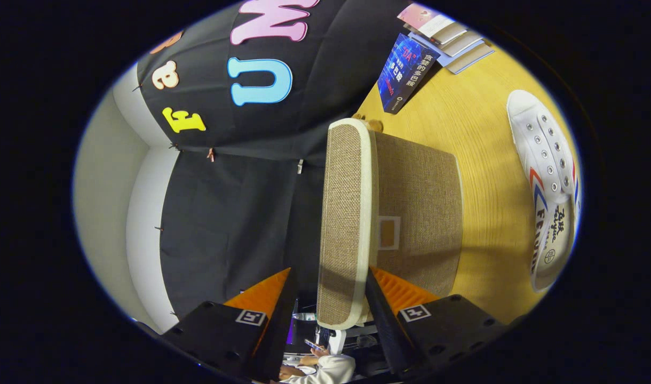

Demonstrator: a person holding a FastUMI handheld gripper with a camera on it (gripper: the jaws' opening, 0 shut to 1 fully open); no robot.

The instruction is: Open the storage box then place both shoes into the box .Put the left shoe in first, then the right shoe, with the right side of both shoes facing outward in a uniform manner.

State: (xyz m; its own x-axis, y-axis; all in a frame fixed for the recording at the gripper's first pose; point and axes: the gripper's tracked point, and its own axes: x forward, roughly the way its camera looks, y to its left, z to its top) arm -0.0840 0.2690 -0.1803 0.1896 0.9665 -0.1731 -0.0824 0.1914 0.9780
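The view is rolled on its side. A beige woven storage box (pixel 419 213) stands on the wooden table (pixel 480 133), and its cream-trimmed lid (pixel 347 176) lies on top of it. My gripper (pixel 331 272) straddles the near edge of the lid. One finger lies against the lid's underside next to the box wall. A narrow dark gap separates the other finger (pixel 275 296) from the lid's top, so the gripper is open. A white sneaker (pixel 549 181) with red and blue stripes lies on the table beyond the box, its opening facing me.
A dark blue book (pixel 405 72) stands at the table's far end, with a few lighter books (pixel 451 37) stacked behind it. The black cloth wall hangs behind the box. A person's sleeve and hand with a phone (pixel 320 362) show below my fingers.
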